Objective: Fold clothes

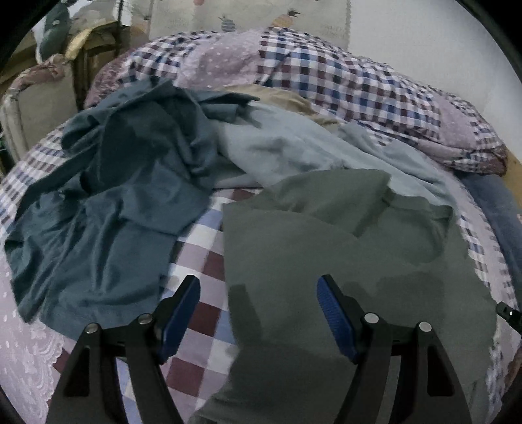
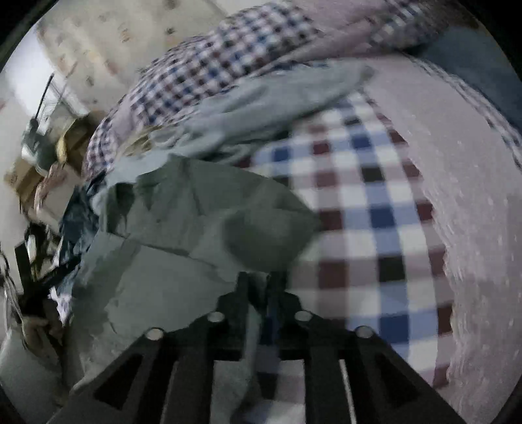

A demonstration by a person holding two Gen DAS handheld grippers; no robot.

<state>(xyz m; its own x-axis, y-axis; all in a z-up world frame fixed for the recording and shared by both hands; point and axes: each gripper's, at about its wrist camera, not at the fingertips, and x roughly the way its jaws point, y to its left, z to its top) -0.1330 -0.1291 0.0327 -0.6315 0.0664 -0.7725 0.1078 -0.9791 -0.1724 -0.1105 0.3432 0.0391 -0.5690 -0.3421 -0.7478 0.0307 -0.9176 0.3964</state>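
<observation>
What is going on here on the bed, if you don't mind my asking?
A person is folding clothes on a checked bedspread with a handheld gripper in each hand. The right gripper has its fingers nearly together with an edge of the grey-green garment between them. The left gripper is open above the same garment, holding nothing. A teal garment and a light blue one lie crumpled behind.

Bed (image 1: 208, 293) covered in a checked sheet of white, blue and maroon squares, with a pale lilac dotted border. Bunched quilt (image 1: 342, 81) of smaller checks lies along the far side. Behind it, a pale wall (image 1: 407, 29) and a light panel printed with pineapples (image 1: 228, 19). At far left, cluttered furniture (image 1: 42, 94), dim. Light is low and cool.
</observation>
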